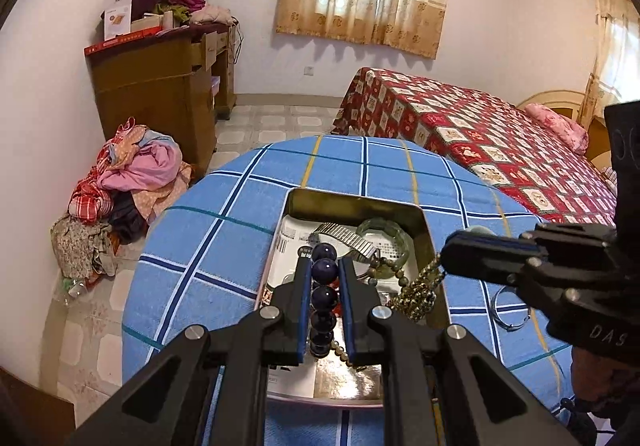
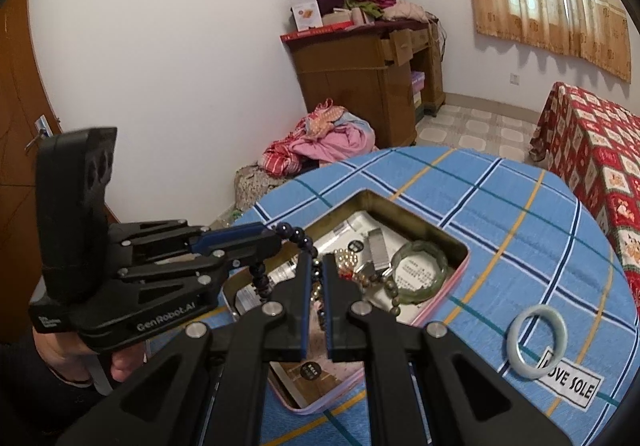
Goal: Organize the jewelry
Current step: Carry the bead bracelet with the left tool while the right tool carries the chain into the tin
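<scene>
The left gripper [image 1: 325, 310] is closed on the dark bead bracelet [image 1: 324, 288], held over the tin [image 1: 356, 205]. The right gripper [image 2: 317, 302] pinches the small brown bead string [image 1: 420, 292] at the tin's right side. I think both should be lowered slowly and released apart, so the strands do not tangle. A pale bangle [image 2: 538, 342] lies outside, on the right.

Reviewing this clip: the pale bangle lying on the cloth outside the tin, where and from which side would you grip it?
Pinch the pale bangle across its band, one finger inside the hole and one outside, coming straight down. It lies flat on the cloth, apart from the tin, so its rim is free all round; the near side looks likely easiest.
</scene>
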`<control>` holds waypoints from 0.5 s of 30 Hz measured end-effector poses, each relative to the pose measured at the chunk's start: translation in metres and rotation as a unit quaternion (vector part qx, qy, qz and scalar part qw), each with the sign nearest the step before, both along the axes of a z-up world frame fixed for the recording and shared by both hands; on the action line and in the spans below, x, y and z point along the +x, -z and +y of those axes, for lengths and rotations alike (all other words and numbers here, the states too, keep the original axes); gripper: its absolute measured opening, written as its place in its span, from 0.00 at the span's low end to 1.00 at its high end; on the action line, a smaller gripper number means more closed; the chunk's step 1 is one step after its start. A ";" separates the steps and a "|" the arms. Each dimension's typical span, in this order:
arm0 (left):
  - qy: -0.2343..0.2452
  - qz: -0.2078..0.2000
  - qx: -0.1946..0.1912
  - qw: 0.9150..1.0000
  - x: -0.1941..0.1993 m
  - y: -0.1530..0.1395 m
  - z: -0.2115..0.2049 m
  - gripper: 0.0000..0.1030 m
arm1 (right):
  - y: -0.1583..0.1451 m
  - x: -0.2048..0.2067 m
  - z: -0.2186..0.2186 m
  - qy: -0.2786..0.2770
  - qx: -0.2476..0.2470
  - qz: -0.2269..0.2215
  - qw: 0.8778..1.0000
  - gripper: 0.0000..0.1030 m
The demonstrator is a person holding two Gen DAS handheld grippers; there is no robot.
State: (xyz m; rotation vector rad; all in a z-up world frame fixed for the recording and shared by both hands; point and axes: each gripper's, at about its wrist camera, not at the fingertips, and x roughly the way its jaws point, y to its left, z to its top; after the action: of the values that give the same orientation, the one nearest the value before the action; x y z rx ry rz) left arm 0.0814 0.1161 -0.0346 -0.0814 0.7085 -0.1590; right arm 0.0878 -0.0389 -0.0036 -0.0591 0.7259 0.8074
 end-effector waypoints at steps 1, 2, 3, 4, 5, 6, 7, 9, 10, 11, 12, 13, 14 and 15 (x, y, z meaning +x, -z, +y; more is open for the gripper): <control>0.000 0.000 0.000 1.000 0.000 0.001 0.000 0.12 | 0.002 -0.001 0.001 0.001 -0.004 -0.001 1.000 0.07; -0.001 0.000 0.001 1.000 0.001 0.001 0.000 0.12 | 0.003 -0.001 0.003 0.001 -0.007 -0.002 1.000 0.07; 0.000 0.000 0.001 1.000 0.001 0.001 0.000 0.12 | 0.005 -0.001 0.003 0.001 -0.009 -0.001 1.000 0.07; 0.001 0.001 0.001 1.000 0.001 0.002 0.000 0.13 | 0.007 -0.002 0.004 0.002 -0.012 -0.001 1.000 0.07; 0.000 0.001 0.001 1.000 0.001 0.002 0.000 0.13 | 0.008 -0.002 0.005 0.003 -0.016 -0.002 1.000 0.07; 0.000 0.001 0.001 1.000 0.001 0.002 0.000 0.13 | 0.009 -0.002 0.006 0.004 -0.020 -0.004 1.000 0.07; 0.000 0.002 0.001 1.000 0.001 0.004 0.000 0.13 | 0.010 -0.002 0.006 0.004 -0.023 -0.004 1.000 0.07; 0.000 0.003 0.001 1.000 0.000 0.005 0.000 0.13 | 0.013 -0.002 0.008 0.004 -0.026 -0.003 1.000 0.07; -0.002 0.003 0.003 1.000 0.000 0.006 0.000 0.13 | 0.014 -0.001 0.008 0.005 -0.029 -0.003 1.000 0.07; -0.002 0.004 0.003 1.000 0.000 0.008 0.000 0.13 | 0.015 -0.001 0.009 0.005 -0.031 -0.003 1.000 0.07; -0.002 0.005 0.003 1.000 0.000 0.009 0.000 0.13 | 0.016 -0.001 0.009 0.005 -0.032 -0.002 0.999 0.07; -0.003 0.005 0.004 1.000 0.000 0.010 0.000 0.13 | 0.017 0.000 0.010 0.006 -0.034 -0.002 0.999 0.07; -0.004 0.006 0.007 1.000 0.001 0.011 0.000 0.13 | 0.018 -0.001 0.010 0.007 -0.037 -0.004 0.999 0.07; -0.004 0.006 0.010 1.000 0.001 0.012 0.000 0.13 | 0.019 -0.001 0.011 0.008 -0.040 -0.005 0.999 0.07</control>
State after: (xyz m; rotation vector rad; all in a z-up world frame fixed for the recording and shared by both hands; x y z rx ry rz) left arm 0.0826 0.1159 -0.0470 -0.0661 0.7211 -0.1436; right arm 0.0871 -0.0282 -0.0230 -0.1299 0.7482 0.7619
